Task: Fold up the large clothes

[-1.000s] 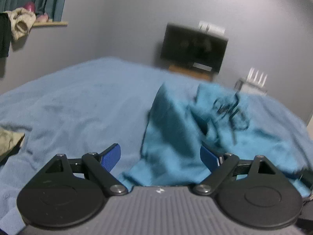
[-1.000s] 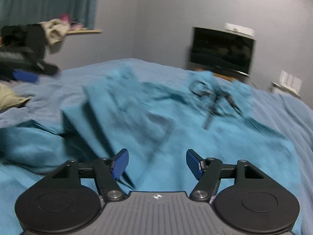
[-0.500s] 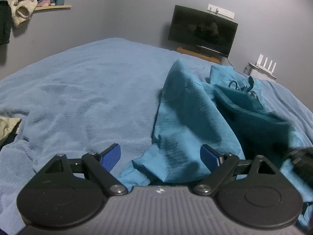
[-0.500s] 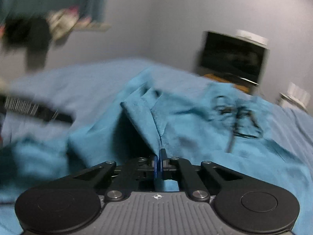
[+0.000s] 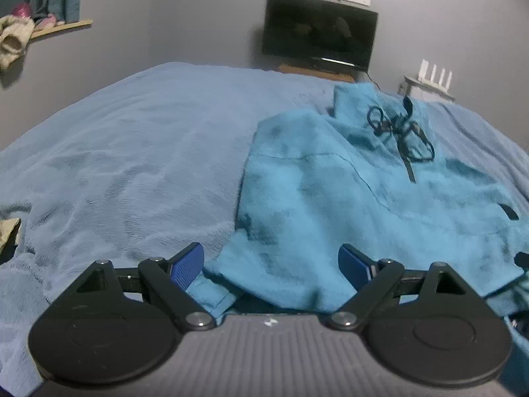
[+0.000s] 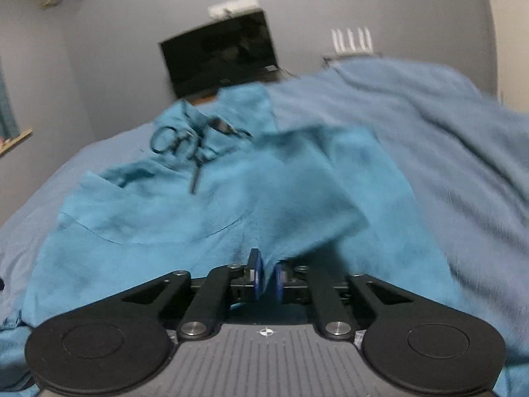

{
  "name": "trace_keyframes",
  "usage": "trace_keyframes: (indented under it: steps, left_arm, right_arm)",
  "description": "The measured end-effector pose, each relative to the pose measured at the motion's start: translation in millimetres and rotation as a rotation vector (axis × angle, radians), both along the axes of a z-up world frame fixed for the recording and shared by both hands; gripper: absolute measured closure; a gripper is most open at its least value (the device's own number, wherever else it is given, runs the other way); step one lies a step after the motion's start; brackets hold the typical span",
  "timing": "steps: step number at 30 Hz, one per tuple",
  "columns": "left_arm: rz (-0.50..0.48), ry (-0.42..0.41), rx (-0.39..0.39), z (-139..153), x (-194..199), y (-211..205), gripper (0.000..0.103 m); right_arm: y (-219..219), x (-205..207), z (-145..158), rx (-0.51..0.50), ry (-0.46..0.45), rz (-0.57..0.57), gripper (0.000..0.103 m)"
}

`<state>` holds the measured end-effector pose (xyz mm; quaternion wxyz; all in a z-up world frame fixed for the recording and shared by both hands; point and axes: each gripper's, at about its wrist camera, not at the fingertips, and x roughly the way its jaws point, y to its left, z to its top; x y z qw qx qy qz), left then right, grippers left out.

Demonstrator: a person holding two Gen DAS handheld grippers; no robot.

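Bed [image 5: 132, 165] fills both views, covered in a light blue fleece blanket; taking it as the reference.

Teal hoodie [image 5: 347, 198] lies on the bed's right half as the left wrist view shows it, chest side up, hood end toward the far edge, hem toward the camera. Its left side looks folded in to a fairly straight vertical edge. Dark drawstring [image 5: 396, 132] sits tangled on the chest just below the collar. In the right wrist view the hoodie [image 6: 148, 231] covers the middle and left of the bed, and one fold of it rises from the gripper up to the right, blurred.

TV [image 5: 319, 29] stands off beyond the bed's far edge, dark screen, against the grey wall. White router [image 5: 433, 74] with upright antennas sits right of the TV, past the bed's far right corner. Shelf [image 5: 59, 26] on the wall beyond the bed's left side, with some bundled cloth on it.

Left gripper [image 5: 271, 261]: jaws spread wide, low over the bed's near edge, hoodie hem lying between the blue pads, not pinched.

Right gripper [image 6: 268, 276]: jaws nearly together and opening, with a pinch of hoodie fabric between the pads. Contact still looks made; frame is motion-blurred.
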<state>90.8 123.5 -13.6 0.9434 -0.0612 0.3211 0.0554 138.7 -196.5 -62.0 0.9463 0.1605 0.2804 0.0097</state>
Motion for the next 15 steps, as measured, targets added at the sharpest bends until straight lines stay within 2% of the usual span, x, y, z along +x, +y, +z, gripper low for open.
trace_keyframes:
  steps: [1, 2, 4, 6, 8, 13, 15]
  left_arm:
    - [-0.009, 0.006, 0.011, -1, 1, -3, 0.015]
    - [-0.016, 0.011, 0.021, -2, 1, -5, 0.015]
    - [-0.03, 0.019, 0.037, -4, 3, -9, 0.015]
    - [-0.042, 0.026, 0.049, -6, 5, -13, 0.015]
    - [-0.049, 0.036, 0.062, -8, 7, -15, 0.015]
    - [-0.047, 0.05, 0.061, -11, 8, -11, 0.015]
    - [-0.045, 0.058, 0.053, -12, 9, -10, 0.015]
  right_arm:
    - [-6, 2, -4, 0.05, 0.009, -0.011, 0.082]
    - [-11, 2, -7, 0.092, 0.006, -0.027, 0.064]
    - [-21, 3, -13, 0.15, -0.016, -0.063, 0.046]
    - [-27, 6, -16, 0.201, -0.027, -0.077, 0.051]
    - [-32, 6, -14, 0.199, -0.04, -0.072, 0.088]
    - [-27, -6, 12, 0.03, -0.194, -0.1, 0.095]
    - [-29, -8, 18, -0.012, -0.206, -0.137, 0.095]
